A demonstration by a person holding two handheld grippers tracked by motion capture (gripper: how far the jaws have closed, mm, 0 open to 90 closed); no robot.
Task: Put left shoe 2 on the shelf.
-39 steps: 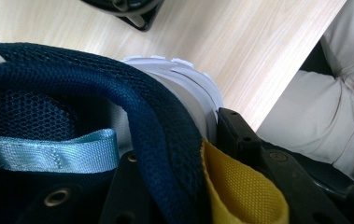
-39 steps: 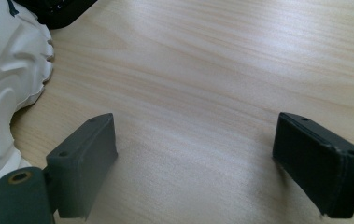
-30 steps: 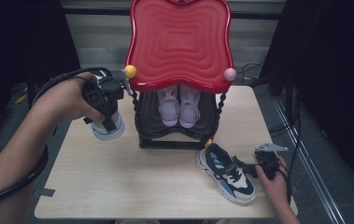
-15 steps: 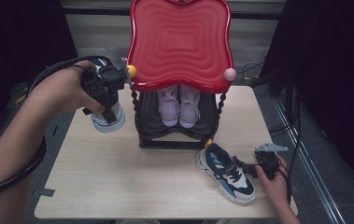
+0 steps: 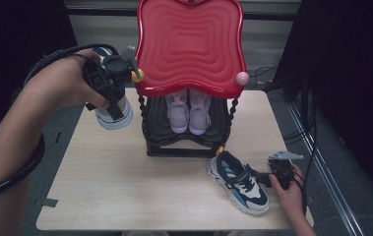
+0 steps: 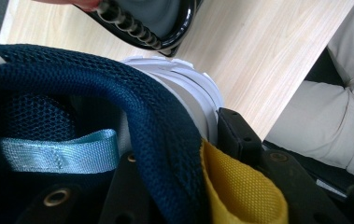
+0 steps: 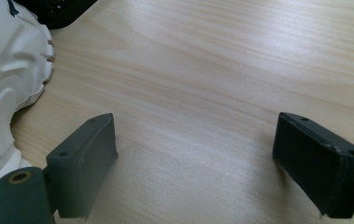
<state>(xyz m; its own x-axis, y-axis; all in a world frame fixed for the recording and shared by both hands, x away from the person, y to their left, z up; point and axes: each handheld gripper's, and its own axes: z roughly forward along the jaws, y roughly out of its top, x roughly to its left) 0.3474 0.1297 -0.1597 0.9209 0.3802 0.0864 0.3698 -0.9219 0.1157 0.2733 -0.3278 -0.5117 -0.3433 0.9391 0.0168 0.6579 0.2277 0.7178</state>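
Up in the upper left of the high view, my left gripper (image 5: 116,105) holds a shoe (image 5: 115,113) off the table (image 5: 125,187), beside the rack (image 5: 189,142). Its collar is dark blue mesh with a yellow tab (image 6: 240,191), a light blue strap and a white sole. My jaws pinch that collar. Lower right, my right gripper (image 5: 265,181) rests by the second shoe (image 5: 238,182), jaws spread wide over bare wood, gripping nothing.

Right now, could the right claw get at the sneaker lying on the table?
Probably yes. The right claw sits open beside the sneaker, and bare table lies between its jaws; the white sole is just alongside.
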